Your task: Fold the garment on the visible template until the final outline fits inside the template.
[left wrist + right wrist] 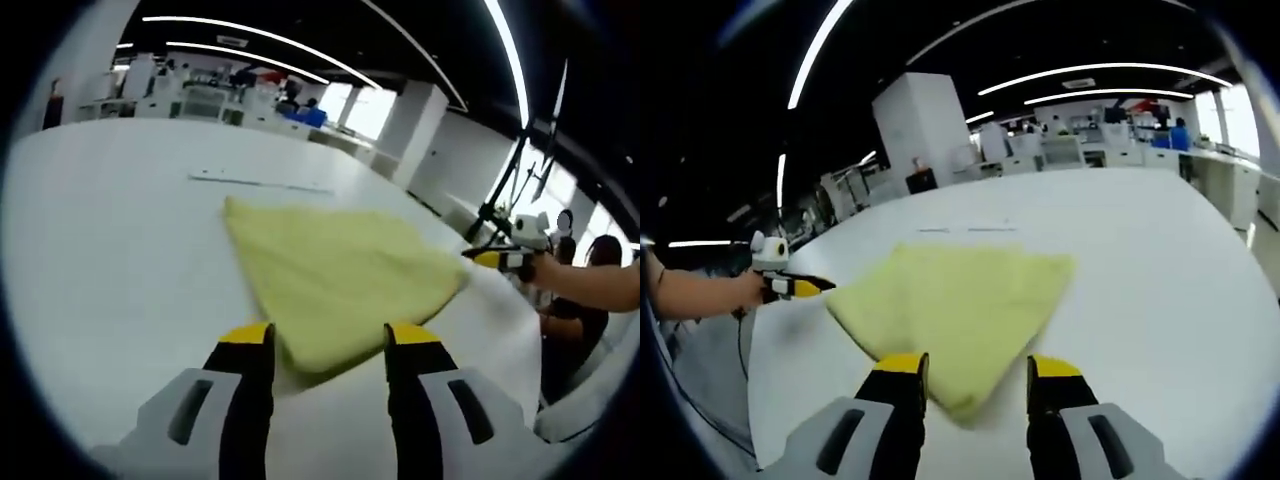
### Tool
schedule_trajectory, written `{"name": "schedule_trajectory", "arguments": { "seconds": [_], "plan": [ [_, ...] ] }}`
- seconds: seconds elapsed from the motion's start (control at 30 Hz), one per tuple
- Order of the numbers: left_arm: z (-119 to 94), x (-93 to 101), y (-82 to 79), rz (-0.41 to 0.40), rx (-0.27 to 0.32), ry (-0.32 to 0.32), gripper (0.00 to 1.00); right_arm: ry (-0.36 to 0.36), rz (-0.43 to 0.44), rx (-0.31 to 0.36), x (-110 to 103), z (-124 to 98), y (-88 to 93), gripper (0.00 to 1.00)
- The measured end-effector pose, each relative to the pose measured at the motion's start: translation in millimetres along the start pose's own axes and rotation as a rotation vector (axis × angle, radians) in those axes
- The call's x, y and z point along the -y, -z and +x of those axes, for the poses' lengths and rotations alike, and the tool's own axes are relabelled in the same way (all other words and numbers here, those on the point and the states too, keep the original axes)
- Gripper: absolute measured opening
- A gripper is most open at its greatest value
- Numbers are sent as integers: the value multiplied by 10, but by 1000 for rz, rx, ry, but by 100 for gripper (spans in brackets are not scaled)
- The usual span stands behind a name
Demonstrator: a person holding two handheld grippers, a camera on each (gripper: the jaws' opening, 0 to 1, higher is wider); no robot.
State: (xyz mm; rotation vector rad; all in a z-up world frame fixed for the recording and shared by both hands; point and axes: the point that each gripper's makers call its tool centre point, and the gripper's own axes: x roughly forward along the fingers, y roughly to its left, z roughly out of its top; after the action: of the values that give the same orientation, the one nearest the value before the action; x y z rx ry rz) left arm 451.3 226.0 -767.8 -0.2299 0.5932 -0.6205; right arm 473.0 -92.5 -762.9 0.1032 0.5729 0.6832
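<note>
A yellow folded garment (330,275) lies flat on the white table (110,260). My left gripper (328,340) is open, and the cloth's near edge lies between its yellow-tipped jaws. At the garment's right corner, a hand holds my right gripper (497,259). In the right gripper view the garment (960,295) spreads ahead, and my right gripper (977,368) is open with the cloth's near corner between its jaws. My left gripper (792,286) sits at the garment's left end, held by a hand. A thin template line (260,183) is marked on the table beyond the cloth.
The person's arm (600,285) reaches in from the right, beside the table's edge (520,330). A tripod stand (510,190) rises behind that edge. Desks and shelves (200,100) stand far back. The faint template marks (965,229) lie on the white surface (1160,260) beyond the garment.
</note>
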Motion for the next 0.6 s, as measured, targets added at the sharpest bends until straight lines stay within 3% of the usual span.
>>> {"name": "schedule_trajectory", "arguments": {
  "seconds": [0.37, 0.6],
  "plan": [
    [29, 32, 120, -6, -26, 23, 28, 6, 7, -53, -41, -11, 376, 24],
    [65, 43, 116, -21, -15, 30, 23, -8, -11, -26, -90, -7, 335, 12]
  ]
}}
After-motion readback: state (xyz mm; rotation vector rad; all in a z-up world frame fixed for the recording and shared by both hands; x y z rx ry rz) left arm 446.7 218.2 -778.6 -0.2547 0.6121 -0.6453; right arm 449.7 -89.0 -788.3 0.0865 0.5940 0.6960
